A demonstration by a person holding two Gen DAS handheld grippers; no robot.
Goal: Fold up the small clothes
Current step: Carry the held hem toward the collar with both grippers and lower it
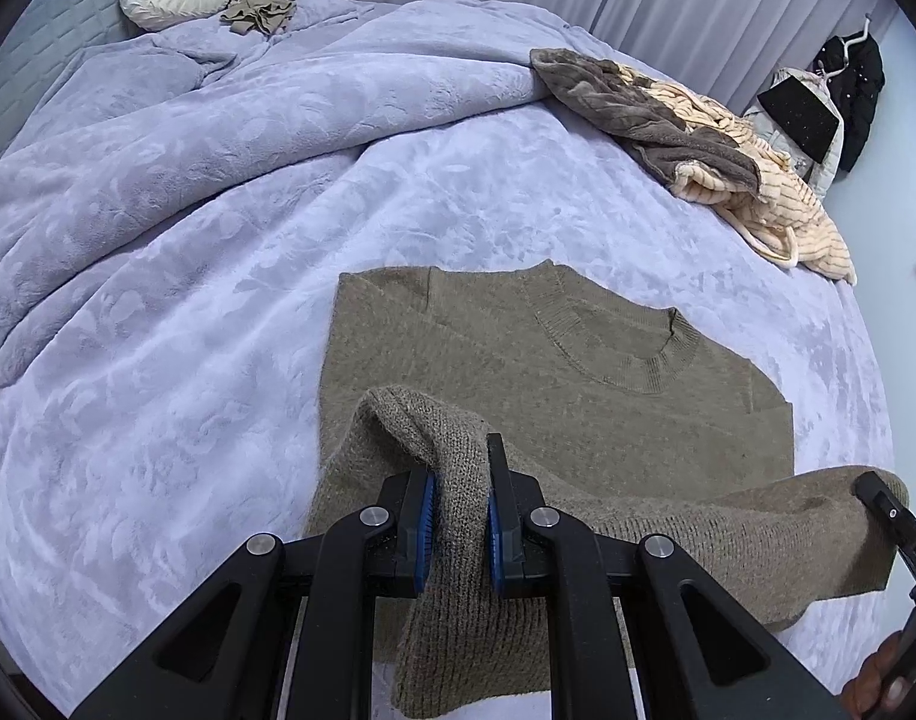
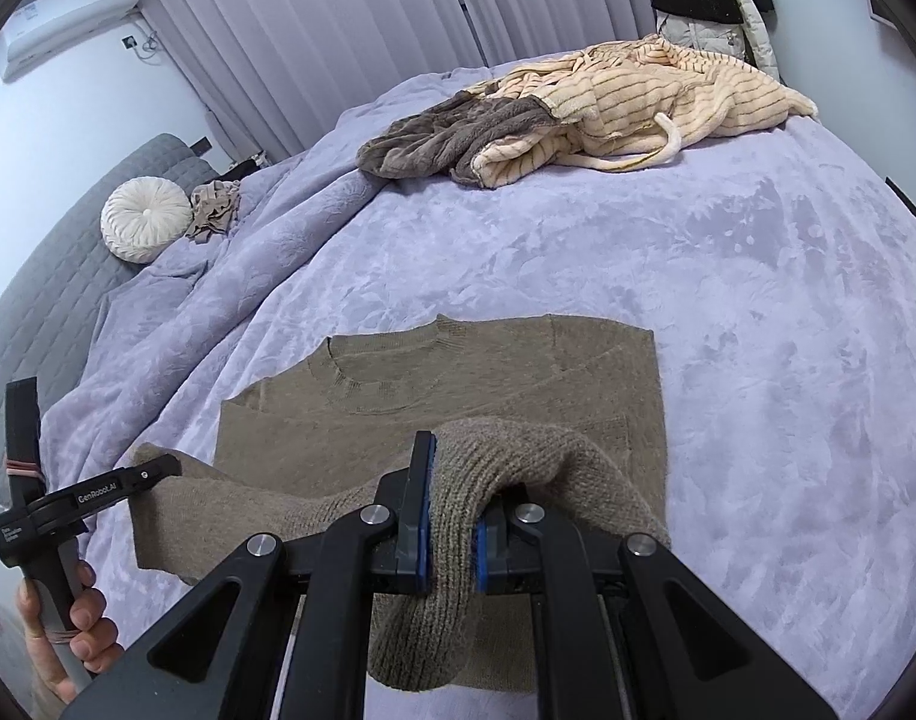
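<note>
On the lavender bed cover (image 1: 188, 360), near its front edge, lies the brown sweater (image 1: 547, 372), its lifted hem clamped by the left gripper (image 1: 460, 516) and the right gripper (image 2: 452, 516).

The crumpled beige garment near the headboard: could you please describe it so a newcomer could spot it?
Start at the grey headboard. A round white cushion leans there, and the small beige bundle lies beside it, unlike the spread brown sweater.

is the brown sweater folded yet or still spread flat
Partly folded: the brown sweater has its sleeves tucked in, collar end flat on the bed, hem end lifted, not yet laid over.
</note>
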